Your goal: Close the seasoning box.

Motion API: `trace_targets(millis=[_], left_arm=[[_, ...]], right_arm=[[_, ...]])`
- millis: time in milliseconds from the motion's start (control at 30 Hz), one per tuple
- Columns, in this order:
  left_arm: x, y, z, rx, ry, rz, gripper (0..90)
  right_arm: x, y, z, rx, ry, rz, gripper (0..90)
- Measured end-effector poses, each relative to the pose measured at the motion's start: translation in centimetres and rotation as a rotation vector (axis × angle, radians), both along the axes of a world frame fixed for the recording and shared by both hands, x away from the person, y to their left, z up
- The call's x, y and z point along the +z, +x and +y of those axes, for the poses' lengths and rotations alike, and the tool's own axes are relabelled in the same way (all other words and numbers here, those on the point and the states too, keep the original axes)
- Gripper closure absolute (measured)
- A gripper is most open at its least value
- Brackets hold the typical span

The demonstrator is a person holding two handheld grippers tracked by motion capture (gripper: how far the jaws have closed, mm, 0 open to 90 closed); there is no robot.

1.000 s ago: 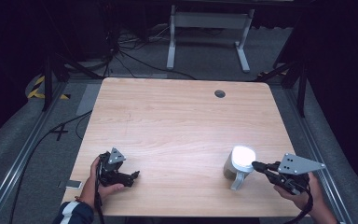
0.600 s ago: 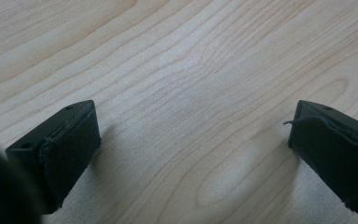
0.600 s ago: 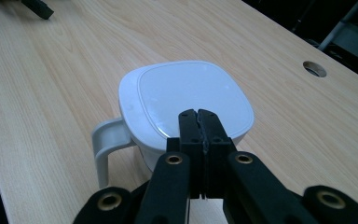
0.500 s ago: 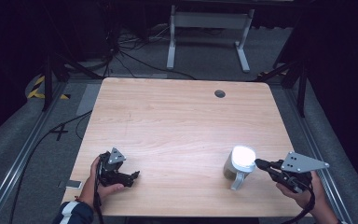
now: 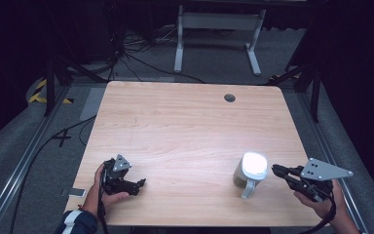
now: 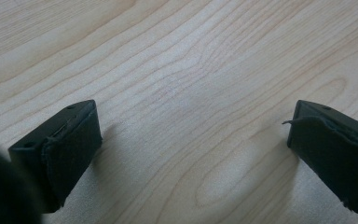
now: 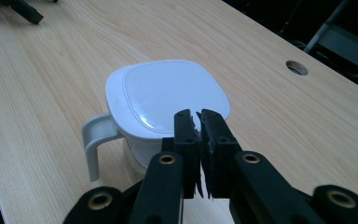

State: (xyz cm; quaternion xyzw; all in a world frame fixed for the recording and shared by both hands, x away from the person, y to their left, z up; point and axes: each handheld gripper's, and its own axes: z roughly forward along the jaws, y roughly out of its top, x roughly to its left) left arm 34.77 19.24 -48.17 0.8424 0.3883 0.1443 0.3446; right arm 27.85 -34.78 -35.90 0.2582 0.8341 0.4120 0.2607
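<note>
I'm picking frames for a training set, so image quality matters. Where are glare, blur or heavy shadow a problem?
High view: the white lid is blown out and the surroundings are nearly black. Left gripper view: a blurred dark blob sits bottom left, and the claw pads cast soft shadows on the table. Right gripper view: sharp, with mild sheen on the lid.

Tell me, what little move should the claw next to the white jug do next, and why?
Probably open its jaws first. The right gripper is pinched shut with nothing between its jaws, right beside the lidded white jug but not holding it. The jug's handle sticks out free, so the opened jaws could then slide around it. The left gripper sits open, far off across the table.
</note>
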Motion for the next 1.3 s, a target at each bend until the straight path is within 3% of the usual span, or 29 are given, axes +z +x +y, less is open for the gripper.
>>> trace_targets(millis=[333,367,433,600,633,800,967,1067,1167,1200,1300], left_arm=[[0.0,0.0,0.0,0.0,0.0,0.0,3.1],[0.0,0.0,0.0,0.0,0.0,0.0,3.1],[0.0,0.0,0.0,0.0,0.0,0.0,3.1],[0.0,0.0,0.0,0.0,0.0,0.0,3.1],[0.0,0.0,0.0,0.0,0.0,0.0,3.1],[0.0,0.0,0.0,0.0,0.0,0.0,3.1],[0.0,0.0,0.0,0.0,0.0,0.0,3.1],[0.0,0.0,0.0,0.003,0.002,0.0,3.2],[0.0,0.0,0.0,0.003,0.001,0.0,3.2],[0.0,0.0,0.0,0.003,0.001,0.0,3.2],[0.1,0.0,0.0,-0.003,0.008,0.004,3.2]], right_arm=[[-0.6,-0.6,-1.2,-0.023,-0.043,0.014,72.3],[-0.9,-0.7,-1.5,-0.033,-0.054,0.013,65.2],[-1.1,-0.6,-1.7,-0.036,-0.057,0.017,63.4],[-2.9,-0.3,-2.9,-0.075,-0.087,0.042,46.2],[-3.6,-0.1,-3.5,-0.084,-0.074,0.055,40.6],[-5.9,0.3,-5.2,-0.14,-0.039,0.104,31.6],[-8.9,0.6,-7.1,-0.187,0.023,0.181,28.6],[-9.8,0.6,-7.3,-0.189,-0.003,0.194,28.2],[-10.7,0.7,-7.6,-0.196,0.008,0.232,26.2],[-10.8,0.8,-7.8,-0.205,0.039,0.248,26.1],[-10.8,0.9,-7.8,-0.226,0.035,0.244,24.8]])
